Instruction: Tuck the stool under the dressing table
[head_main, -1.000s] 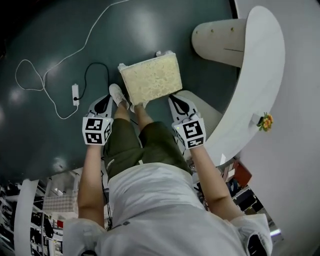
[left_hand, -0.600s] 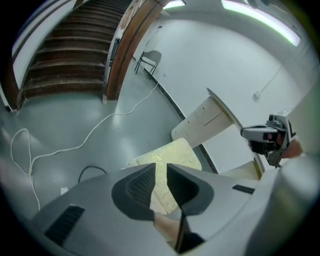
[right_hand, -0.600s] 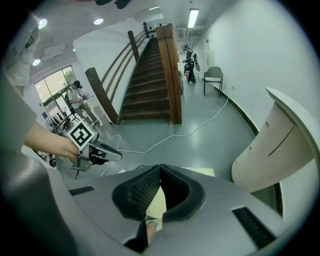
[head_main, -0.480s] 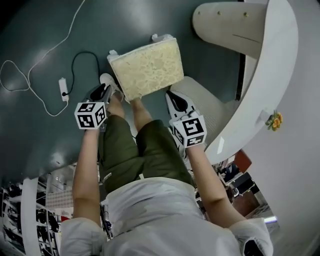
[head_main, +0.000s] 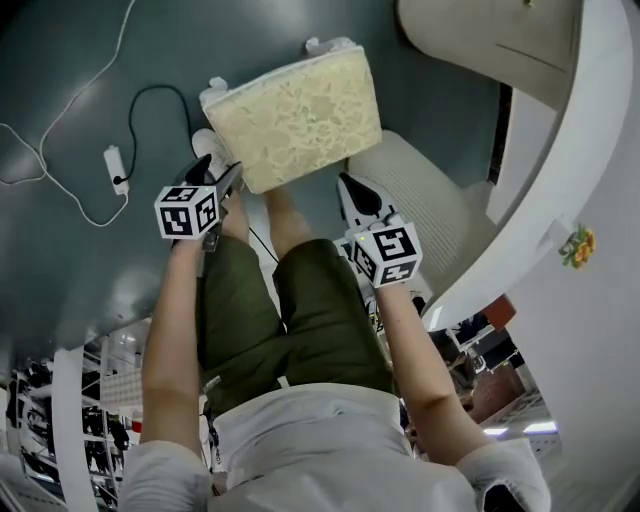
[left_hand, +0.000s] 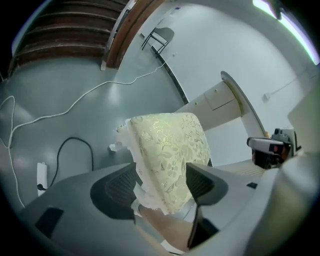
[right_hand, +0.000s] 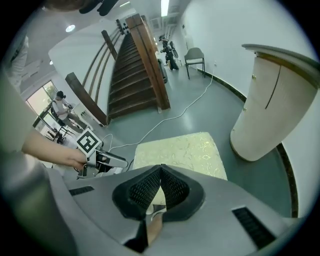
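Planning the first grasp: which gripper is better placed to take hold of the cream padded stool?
Left. The left gripper has just been opening its fingers; the near corner of the square cream padded stool shows between them, not pressed. The right gripper is shut, beside the stool.

Cream, floral-patterned stool (head_main: 300, 115) on a grey-green floor (head_main: 300, 20).

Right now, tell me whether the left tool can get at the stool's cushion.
Probably yes. The left tool has just been opening its jaws; they stand apart, with the near cushion corner of the stool showing between them, not gripped. Nothing seems to block the way.
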